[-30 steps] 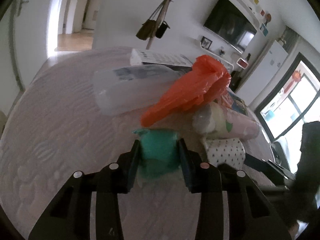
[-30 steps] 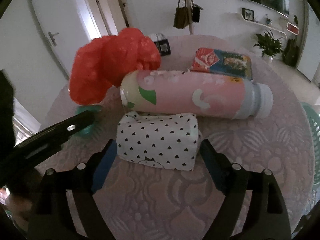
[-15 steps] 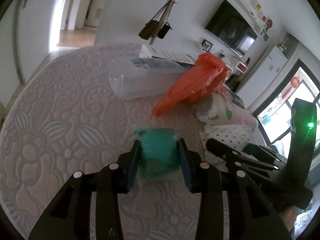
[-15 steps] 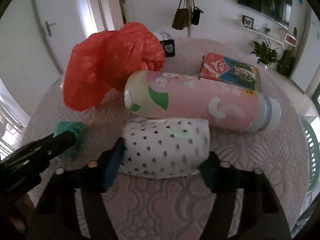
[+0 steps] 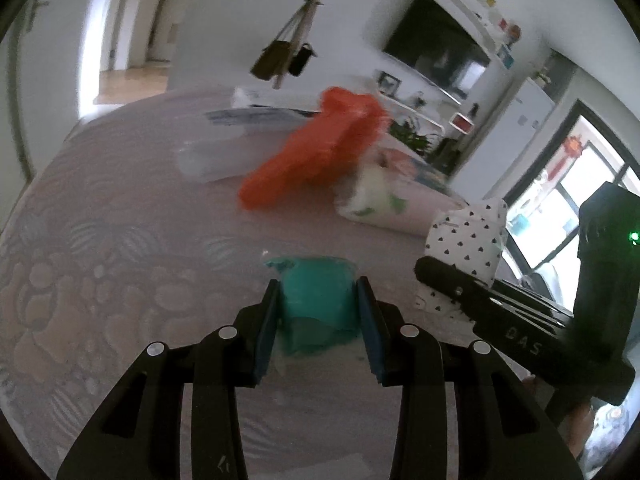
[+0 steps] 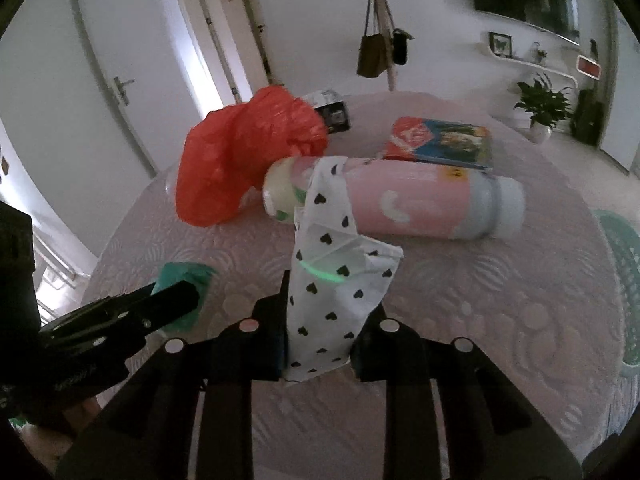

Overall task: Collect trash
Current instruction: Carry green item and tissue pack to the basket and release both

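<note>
My left gripper (image 5: pixel 318 312) is shut on a crumpled teal wrapper (image 5: pixel 318 300) just above the pink tablecloth (image 5: pixel 120 240). It also shows at the left of the right wrist view (image 6: pixel 176 304). My right gripper (image 6: pixel 320 332) is shut on a white paper packet with black hearts (image 6: pixel 332 280), squeezed and lifted upright. That packet shows at the right of the left wrist view (image 5: pixel 464 248). A crumpled red plastic bag (image 6: pixel 244 156) lies further back, also in the left wrist view (image 5: pixel 320 152).
A pink bottle (image 6: pixel 412 204) lies on its side behind the packet. A colourful box (image 6: pixel 440 140) lies behind it. A clear plastic container (image 5: pixel 224 148) and a white box (image 5: pixel 272 100) lie at the far side. A green basket (image 6: pixel 624 280) stands off the table's right edge.
My right gripper closed on the heart-patterned packet and lifted it off the table, crushing it upright. My left gripper pulled back with the teal wrapper held.
</note>
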